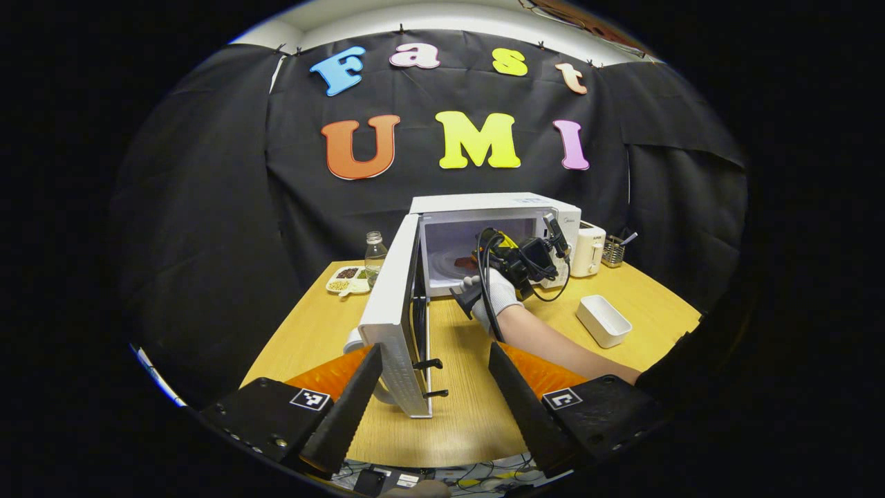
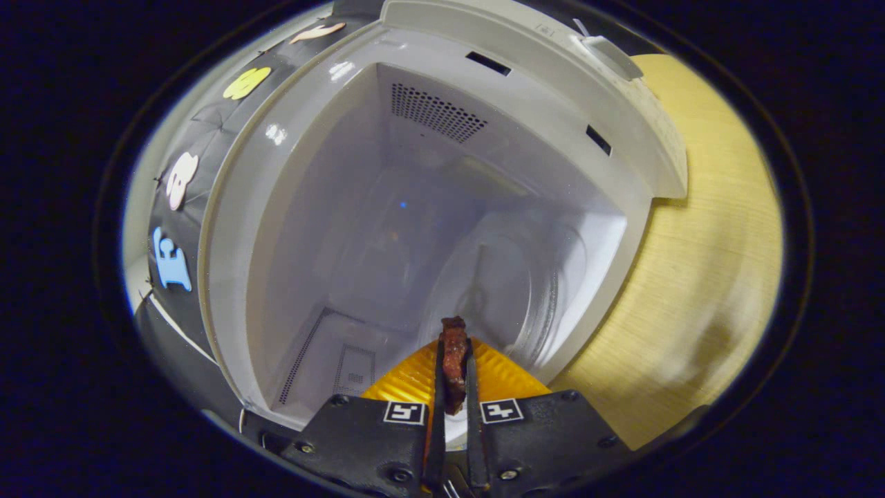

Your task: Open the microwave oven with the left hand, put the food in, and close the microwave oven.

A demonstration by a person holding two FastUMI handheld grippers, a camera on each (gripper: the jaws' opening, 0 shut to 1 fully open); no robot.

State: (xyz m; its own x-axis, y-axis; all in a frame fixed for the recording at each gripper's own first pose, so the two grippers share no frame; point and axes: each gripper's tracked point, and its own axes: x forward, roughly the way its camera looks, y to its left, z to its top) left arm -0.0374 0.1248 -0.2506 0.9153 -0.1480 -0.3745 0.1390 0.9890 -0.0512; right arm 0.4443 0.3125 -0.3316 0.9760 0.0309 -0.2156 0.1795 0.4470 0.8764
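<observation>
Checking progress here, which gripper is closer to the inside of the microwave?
Right. The right gripper, holding the food, is at the microwave opening; the left gripper hangs back beside the open door.

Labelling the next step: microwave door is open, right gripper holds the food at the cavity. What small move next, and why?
Probably lower the right gripper, then open it. It is shut on the dark reddish-brown piece of food, held at the white microwave oven's open cavity above the round glass turntable. The white door stands wide; the left gripper is open beside it.

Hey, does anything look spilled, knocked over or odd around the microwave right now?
Nothing stands out. The microwave door is open, the right gripper holds the food at the opening, and the table looks tidy.
</observation>
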